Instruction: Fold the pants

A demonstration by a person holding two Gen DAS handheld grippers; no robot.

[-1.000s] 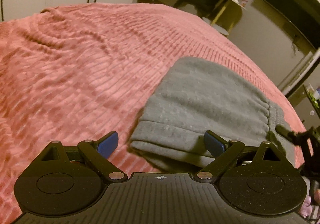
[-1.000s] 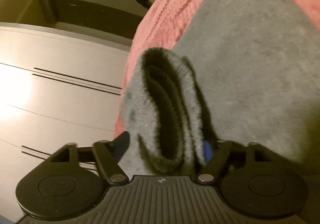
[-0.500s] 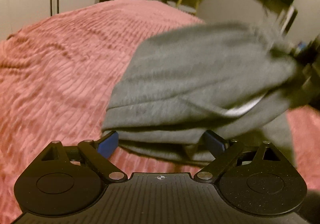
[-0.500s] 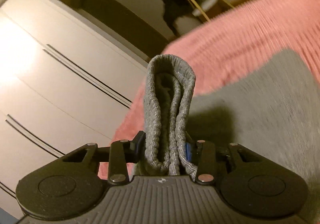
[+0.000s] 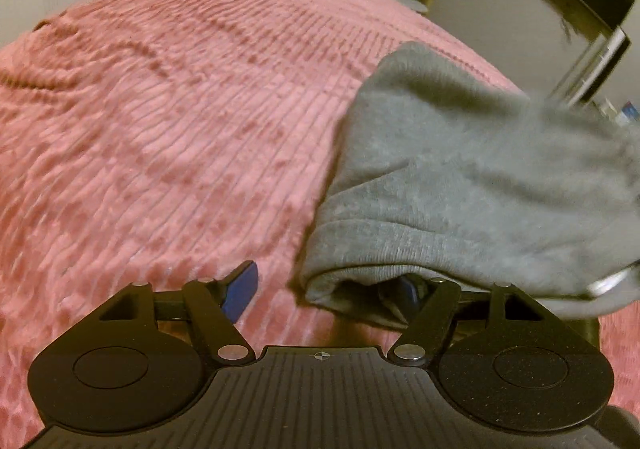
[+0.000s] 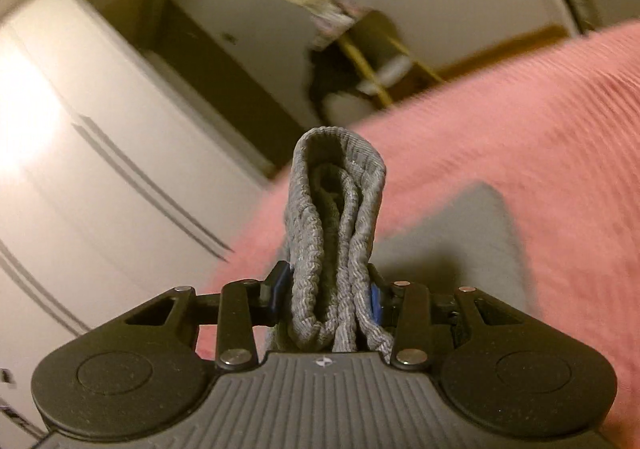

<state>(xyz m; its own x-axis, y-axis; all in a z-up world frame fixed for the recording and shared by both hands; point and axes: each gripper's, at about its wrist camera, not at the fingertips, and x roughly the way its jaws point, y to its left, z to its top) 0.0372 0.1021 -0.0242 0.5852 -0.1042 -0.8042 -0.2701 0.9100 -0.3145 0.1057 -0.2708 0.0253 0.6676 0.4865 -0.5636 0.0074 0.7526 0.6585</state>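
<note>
Lifting a folded bundle of grey pants (image 5: 472, 177) off the pink ribbed bedspread (image 5: 168, 137); appears a late step, most folds judged already made. Pants lying at the right of the left wrist view, partly raised, near edge sagging over the right finger of the left gripper (image 5: 324, 285). Long axis judged to run from near left to far right, though blurred at the far end. Stacked ribbed edge (image 6: 336, 225) standing upright between the pads of the right gripper (image 6: 330, 299), clamped tight on several layers. Left gripper spread wide, left pad (image 5: 240, 285) bare over the bedspread, nothing pinched. Next move judged to call for carrying the clamped end across and laying it flat, the free gripper supporting or smoothing underneath. Wardrobe doors (image 6: 80, 169) beyond the bed, blurred.
</note>
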